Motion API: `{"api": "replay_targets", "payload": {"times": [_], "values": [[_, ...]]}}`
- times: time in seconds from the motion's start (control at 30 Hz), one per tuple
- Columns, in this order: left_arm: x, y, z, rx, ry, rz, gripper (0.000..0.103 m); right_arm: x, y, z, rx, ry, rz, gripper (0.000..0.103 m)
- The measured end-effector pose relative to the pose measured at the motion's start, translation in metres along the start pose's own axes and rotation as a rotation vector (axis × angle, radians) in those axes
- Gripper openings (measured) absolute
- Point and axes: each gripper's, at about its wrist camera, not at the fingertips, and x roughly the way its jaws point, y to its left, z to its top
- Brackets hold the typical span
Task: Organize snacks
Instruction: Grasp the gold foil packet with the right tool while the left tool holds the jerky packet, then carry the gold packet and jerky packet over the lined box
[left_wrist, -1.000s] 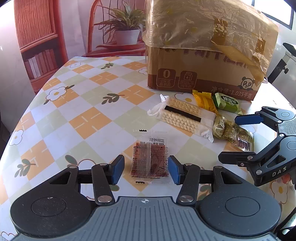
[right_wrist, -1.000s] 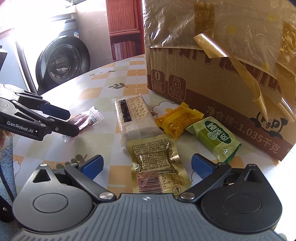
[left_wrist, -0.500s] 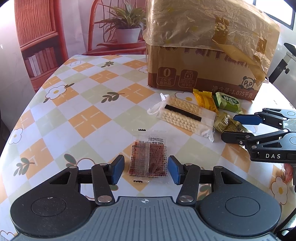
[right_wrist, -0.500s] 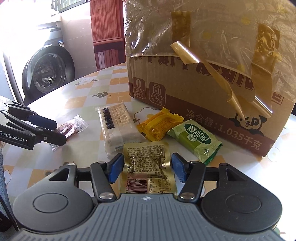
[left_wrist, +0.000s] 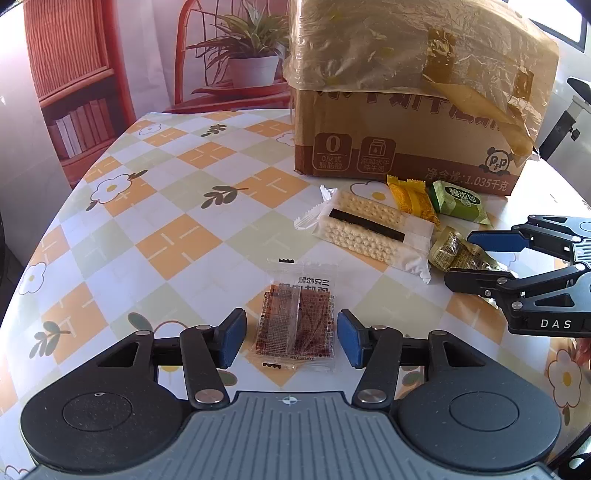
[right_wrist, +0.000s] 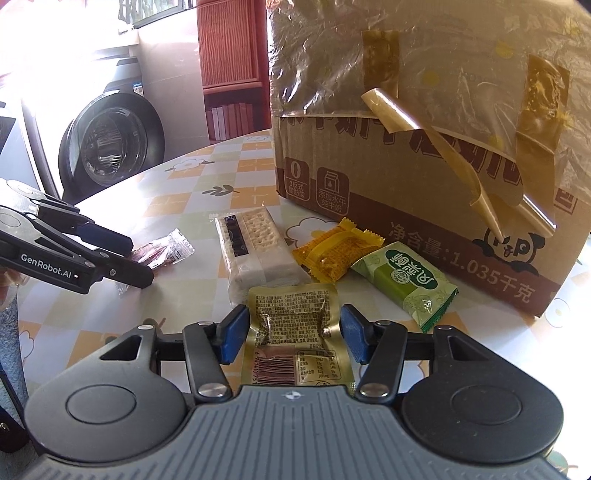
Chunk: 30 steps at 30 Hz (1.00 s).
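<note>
Clear packet (left_wrist: 295, 325) of dark red snack lies flat on the table (left_wrist: 177, 236), directly between the blue pads of the left gripper (left_wrist: 291, 338). A thin gap shows on each side of the packet; pads do not press it. Left jaws are opening, set at a middling width.

Gold pouch (right_wrist: 295, 332) lies flat, label side up, between the pads of the right gripper (right_wrist: 293, 334). The pads sit against its two side edges and the film is puckered inward at both, so it looks pinched; a firm grip cannot be confirmed from this angle. Jaws at a middling width.

Cracker pack (right_wrist: 255, 254) lies just beyond the gold pouch, touching its far edge. Yellow packet (right_wrist: 334, 254) sits right of the crackers, green packet (right_wrist: 406, 280) right of that; both near the foot of the cardboard box (right_wrist: 424, 177). Box stands upright at the far side of the table, its top wrapped in plastic film with loose tape.

In the right wrist view, the left gripper enters from the left edge, over the red snack packet. Washing machine (right_wrist: 107, 144) stands behind the table.
</note>
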Motion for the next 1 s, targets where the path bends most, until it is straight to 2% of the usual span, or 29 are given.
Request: {"api": "replay_targets", "payload": {"times": [0.2,0.23,0.27,0.37,0.47,0.87,1.0], "values": [[0.004,-0.001,0.002,-0.013,-0.013,0.019,0.061,0.001,0.001,0.000,-0.005,0.005,-0.008,0.057],[0.003,-0.001,0.001,-0.013,-0.018,0.015,0.058,0.001,0.001,0.000,-0.007,0.007,-0.013,0.057],[0.002,-0.002,0.000,-0.009,-0.026,0.005,0.045,0.002,0.001,0.000,-0.008,0.008,-0.016,0.057],[-0.003,-0.005,-0.002,-0.002,-0.039,0.006,0.041,0.002,-0.001,0.000,0.007,0.007,-0.015,0.057],[-0.008,-0.002,-0.004,-0.022,-0.060,0.007,0.040,-0.001,-0.007,-0.001,0.046,-0.013,0.036,0.056],[-0.032,-0.004,0.011,-0.041,-0.145,-0.009,0.040,-0.014,-0.002,-0.003,0.008,-0.078,-0.016,0.052],[-0.047,0.000,0.026,-0.059,-0.198,-0.019,0.040,-0.031,-0.008,0.002,0.045,-0.144,-0.028,0.052]]}}
